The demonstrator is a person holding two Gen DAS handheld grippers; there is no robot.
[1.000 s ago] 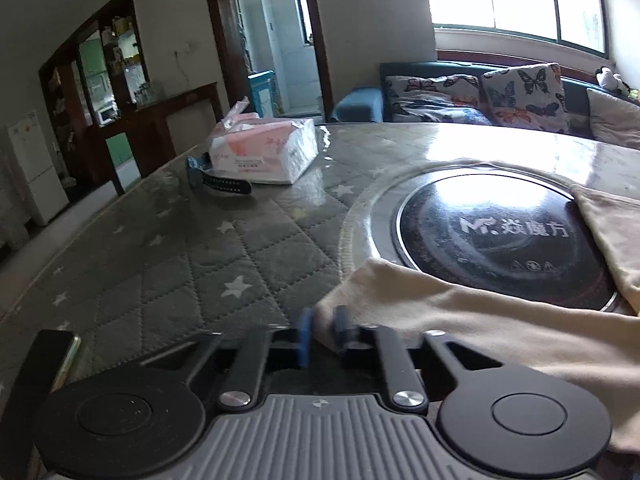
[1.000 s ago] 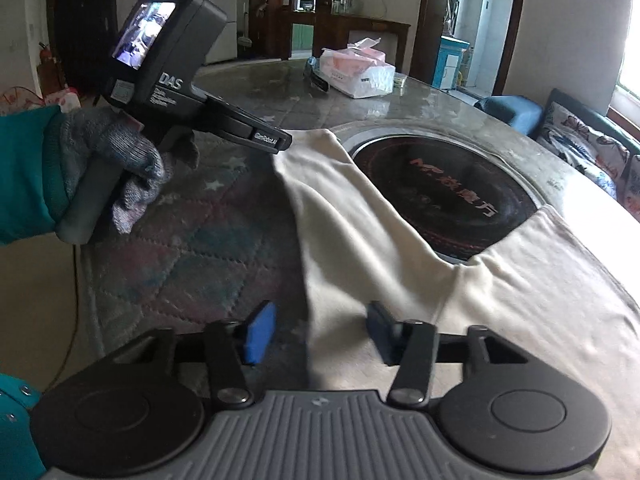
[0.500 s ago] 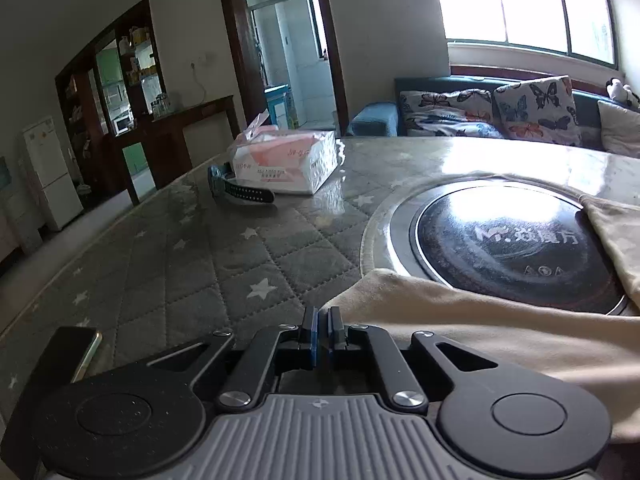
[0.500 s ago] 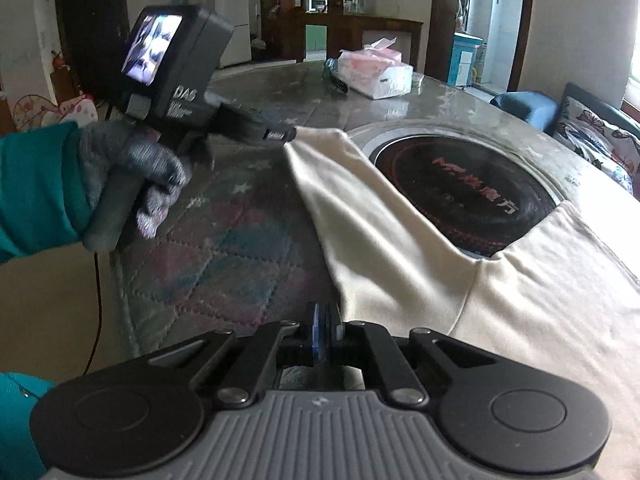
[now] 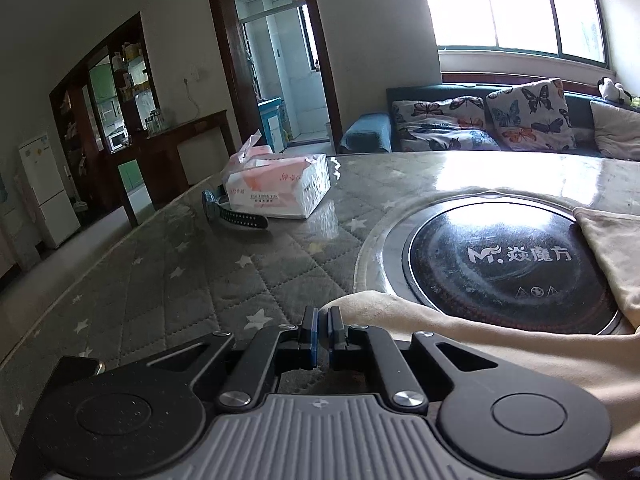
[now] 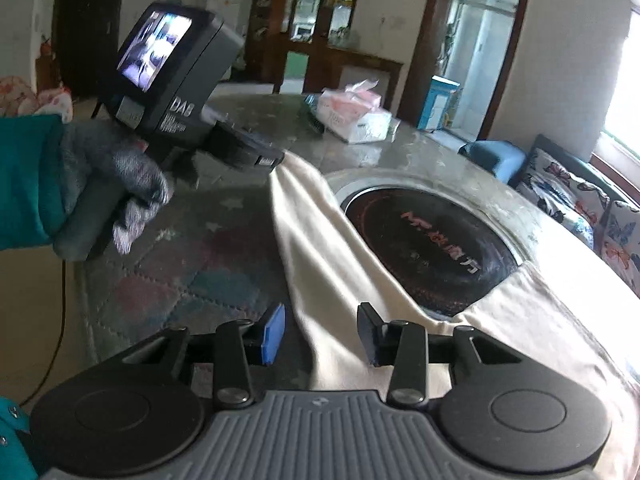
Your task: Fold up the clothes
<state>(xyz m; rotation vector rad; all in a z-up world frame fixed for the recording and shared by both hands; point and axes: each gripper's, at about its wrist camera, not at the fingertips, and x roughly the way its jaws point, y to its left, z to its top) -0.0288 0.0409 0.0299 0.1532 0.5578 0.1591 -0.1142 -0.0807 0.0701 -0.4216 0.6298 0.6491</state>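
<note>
A cream garment [image 6: 320, 240] lies spread over the round table and part of the black cooktop [image 6: 432, 248]. My left gripper [image 5: 322, 334] is shut on the garment's sleeve end [image 5: 380, 312] and lifts it off the table; from the right wrist view the left gripper [image 6: 276, 158] holds that cloth corner raised. My right gripper [image 6: 322, 334] is open, its fingers either side of a raised fold of the garment near the table's front edge. The garment also shows in the left wrist view [image 5: 616, 248] at the right.
A tissue pack [image 5: 280, 190] and a dark wristband [image 5: 236, 216] lie at the table's far side. The quilted star-pattern cover [image 5: 180, 280] spans the table's left. A sofa with butterfly cushions [image 5: 480, 124] stands behind.
My left gripper closed on the sleeve end and lifted it. My right gripper closed half a second ago and has opened again; both have risen.
</note>
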